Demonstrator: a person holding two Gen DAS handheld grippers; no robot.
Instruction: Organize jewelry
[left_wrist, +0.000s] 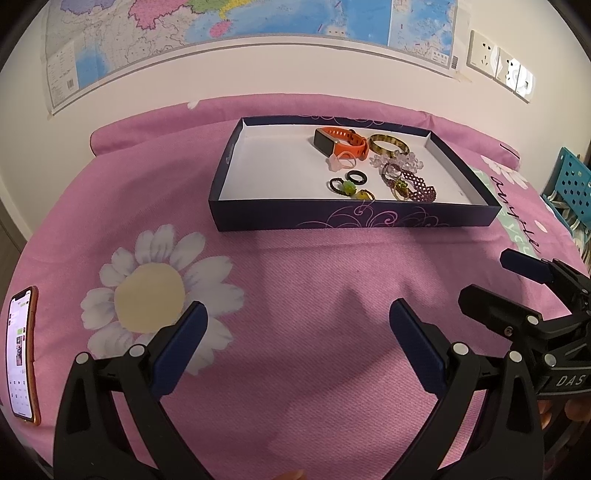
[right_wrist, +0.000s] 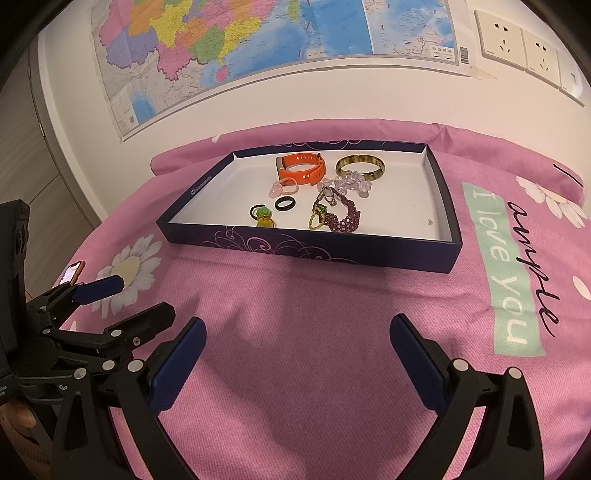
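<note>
Two empty claws, left claw (left_wrist: 295, 332) and right claw (right_wrist: 295, 347), hover spread above the pink bed (left_wrist: 295, 266), while all visible jewelry (right_wrist: 317, 195) already lies loosely clustered inside the dark box (right_wrist: 306, 247), so little seems left.

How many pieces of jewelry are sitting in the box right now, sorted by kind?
Watch: 1, the orange watch.
Bangle: 1, the amber bangle.
Beaded bracelets: 2, the clear bead bracelet and the purple bead bracelet.
Small rings: about 6, among them the black ring; some overlap.
Total: about 10 in the box.
</note>
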